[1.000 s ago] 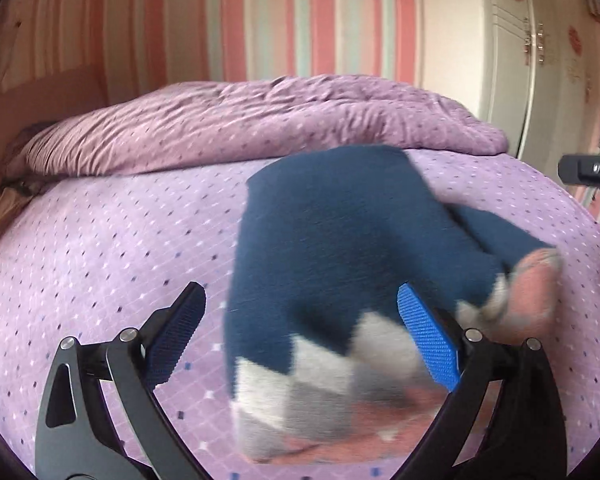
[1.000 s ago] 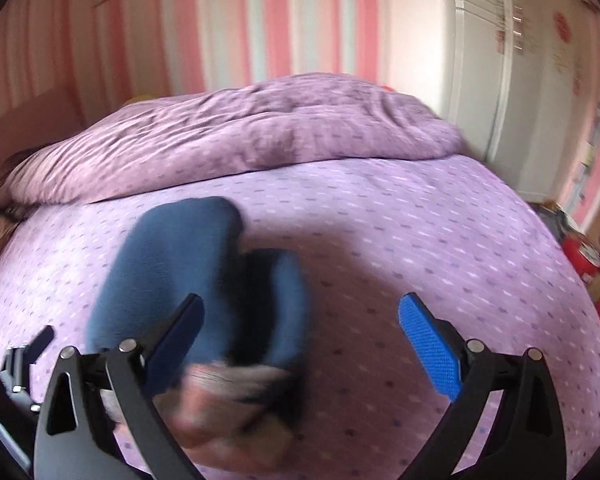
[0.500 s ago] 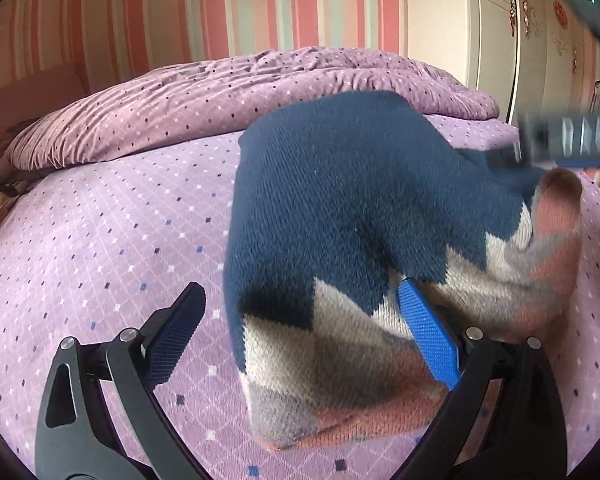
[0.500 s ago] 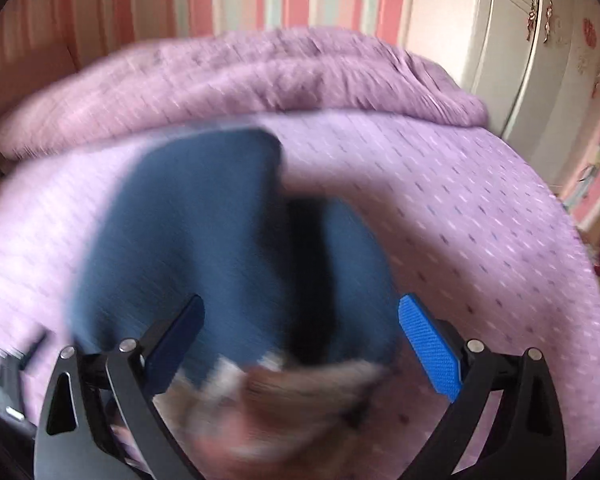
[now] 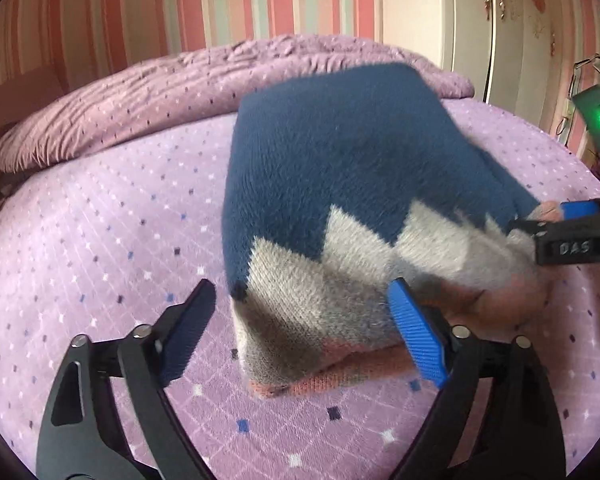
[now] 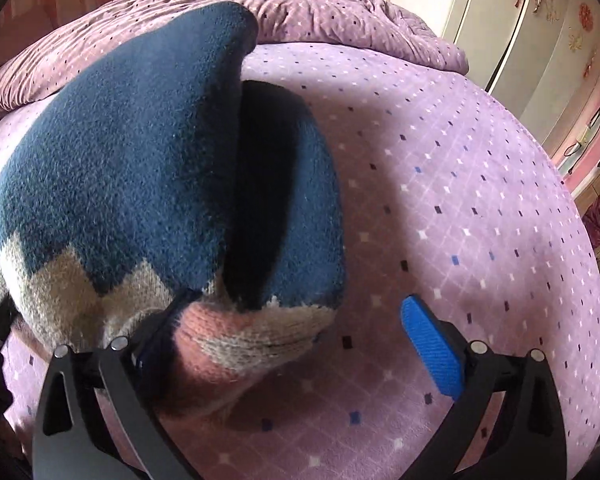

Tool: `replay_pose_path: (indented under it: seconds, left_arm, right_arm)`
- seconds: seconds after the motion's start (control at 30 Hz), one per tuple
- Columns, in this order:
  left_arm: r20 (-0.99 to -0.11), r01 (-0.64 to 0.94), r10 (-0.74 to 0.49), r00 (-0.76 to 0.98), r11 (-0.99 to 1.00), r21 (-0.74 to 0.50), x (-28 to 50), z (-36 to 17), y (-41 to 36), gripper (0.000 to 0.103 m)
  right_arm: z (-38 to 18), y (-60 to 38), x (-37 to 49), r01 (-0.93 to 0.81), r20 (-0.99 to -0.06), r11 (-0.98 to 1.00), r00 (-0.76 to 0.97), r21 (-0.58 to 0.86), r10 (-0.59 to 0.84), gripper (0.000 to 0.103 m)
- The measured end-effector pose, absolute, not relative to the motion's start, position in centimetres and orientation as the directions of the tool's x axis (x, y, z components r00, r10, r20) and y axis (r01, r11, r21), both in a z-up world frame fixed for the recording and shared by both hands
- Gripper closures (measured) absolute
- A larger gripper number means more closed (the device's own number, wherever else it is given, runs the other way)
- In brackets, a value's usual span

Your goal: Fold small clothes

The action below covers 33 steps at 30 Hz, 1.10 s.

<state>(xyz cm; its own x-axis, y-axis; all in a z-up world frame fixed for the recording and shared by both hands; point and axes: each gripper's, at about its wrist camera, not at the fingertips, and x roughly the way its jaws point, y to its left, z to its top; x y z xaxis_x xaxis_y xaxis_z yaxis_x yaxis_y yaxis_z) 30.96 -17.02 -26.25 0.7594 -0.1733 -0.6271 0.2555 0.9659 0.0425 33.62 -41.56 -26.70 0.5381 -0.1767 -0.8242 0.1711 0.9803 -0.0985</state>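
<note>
A small knitted sweater [image 5: 340, 184], navy with a grey zigzag band and a pink hem, lies humped on the purple bed. In the right wrist view the sweater [image 6: 132, 168] shows a folded sleeve [image 6: 296, 216] beside its body. My left gripper [image 5: 300, 332] is open, its jaws on either side of the sweater's grey and pink hem corner. My right gripper [image 6: 296, 344] is open, with the pink hem lying over its left finger; its fingers also show at the right edge of the left wrist view [image 5: 576, 220], at the sweater's hem.
The bed [image 5: 100, 248] has a purple diamond-dotted cover. A bunched purple duvet [image 5: 148, 96] lies along the far side. A white wardrobe [image 5: 500, 28] stands at the back right, against striped pink walls.
Both grippers have moved closer to the sweater, which now fills more of each view. The right gripper has come in against the sweater's hem on the right.
</note>
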Motion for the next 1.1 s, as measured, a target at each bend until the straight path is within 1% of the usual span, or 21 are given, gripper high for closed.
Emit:
replay_pose_path:
  seconds: [0.07, 0.13, 0.27, 0.37, 0.4, 0.47, 0.5, 0.53, 0.6, 0.63, 0.67, 0.77, 0.83, 0.87, 0.97, 1.03, 1.1]
  left_arm:
    - [-0.593, 0.249, -0.185, 0.784, 0.968, 0.027, 30.4, -25.4, -16.6, 0.017]
    - [-0.562, 0.238, -0.190, 0.805, 0.971, 0.013, 30.6, -24.4, -16.1, 0.017]
    - [-0.534, 0.222, -0.209, 0.819, 0.974, -0.041, 32.9, -22.6, -15.5, 0.015]
    - [-0.531, 0.234, -0.214, 0.820, 0.972, -0.030, 34.3, -22.1, -16.0, 0.013]
    - [-0.542, 0.240, -0.212, 0.813, 0.971, -0.020, 35.0, -22.2, -16.4, 0.013]
    - [-0.564, 0.244, -0.217, 0.797, 0.969, -0.027, 35.9, -22.7, -16.6, 0.013]
    - [-0.578, 0.245, -0.227, 0.784, 0.968, -0.047, 36.3, -23.0, -16.5, 0.013]
    - [-0.579, 0.237, -0.232, 0.781, 0.969, -0.069, 36.5, -23.1, -16.2, 0.013]
    - [-0.571, 0.226, -0.260, 0.779, 0.965, -0.132, 36.8, -22.9, -15.5, 0.012]
    - [-0.566, 0.219, -0.262, 0.782, 0.965, -0.144, 36.8, -22.7, -15.3, 0.012]
    - [-0.560, 0.217, -0.260, 0.787, 0.966, -0.143, 37.0, -22.6, -15.1, 0.010]
    - [-0.571, 0.217, -0.247, 0.783, 0.969, -0.121, 37.9, -22.2, -15.1, 0.009]
    - [-0.588, 0.204, -0.228, 0.776, 0.973, -0.107, 38.6, -22.3, -15.1, 0.009]
    - [-0.595, 0.201, -0.217, 0.774, 0.975, -0.095, 38.8, -22.3, -15.2, 0.009]
    - [-0.613, 0.197, -0.171, 0.771, 0.980, -0.026, 39.4, -22.8, -15.8, 0.009]
    - [-0.623, 0.197, -0.167, 0.764, 0.980, -0.020, 39.6, -23.2, -16.0, 0.009]
    - [-0.626, 0.188, -0.163, 0.763, 0.982, -0.027, 39.7, -23.3, -15.9, 0.008]
  right_arm:
    - [-27.0, -42.0, 33.0, 0.192, -0.828, 0.979, 0.537, -0.064, -0.159, 0.003]
    - [-27.2, -42.0, 32.5, 0.196, -0.823, 0.979, 0.545, -0.062, -0.161, 0.003]
    - [-27.4, -42.0, 32.0, 0.198, -0.816, 0.979, 0.555, -0.058, -0.161, 0.003]
    - [-27.3, -41.8, 32.4, 0.190, -0.815, 0.980, 0.558, -0.058, -0.156, 0.002]
    - [-27.2, -41.7, 32.4, 0.198, -0.815, 0.977, 0.551, -0.081, -0.179, 0.002]
    - [-27.1, -41.9, 32.6, 0.193, -0.812, 0.979, 0.560, -0.061, -0.161, 0.002]
    - [-26.9, -42.3, 32.7, 0.192, -0.810, 0.981, 0.569, -0.038, -0.142, 0.002]
    - [-26.6, -42.8, 32.6, 0.193, -0.807, 0.981, 0.582, 0.016, -0.101, 0.002]
    - [-26.0, -43.7, 32.6, 0.193, -0.805, 0.976, 0.592, 0.099, -0.035, 0.002]
    - [-25.4, -44.3, 32.7, 0.189, -0.798, 0.971, 0.602, 0.144, 0.001, 0.002]
    - [-25.1, -44.6, 32.8, 0.186, -0.791, 0.969, 0.612, 0.164, 0.016, 0.002]
    - [-24.1, -45.9, 33.6, 0.193, -0.768, 0.946, 0.635, 0.260, 0.082, 0.002]
    - [-24.2, -46.5, 34.8, 0.194, -0.767, 0.916, 0.621, 0.350, 0.162, 0.002]
    - [-24.2, -46.6, 35.4, 0.199, -0.771, 0.906, 0.609, 0.373, 0.183, 0.002]
    - [-25.2, -46.9, 37.3, 0.208, -0.763, 0.845, 0.569, 0.493, 0.306, 0.001]
    - [-26.0, -46.9, 38.1, 0.240, -0.784, 0.833, 0.536, 0.498, 0.314, 0.001]
    - [-26.5, -47.0, 38.5, 0.253, -0.785, 0.818, 0.522, 0.517, 0.335, 0.001]
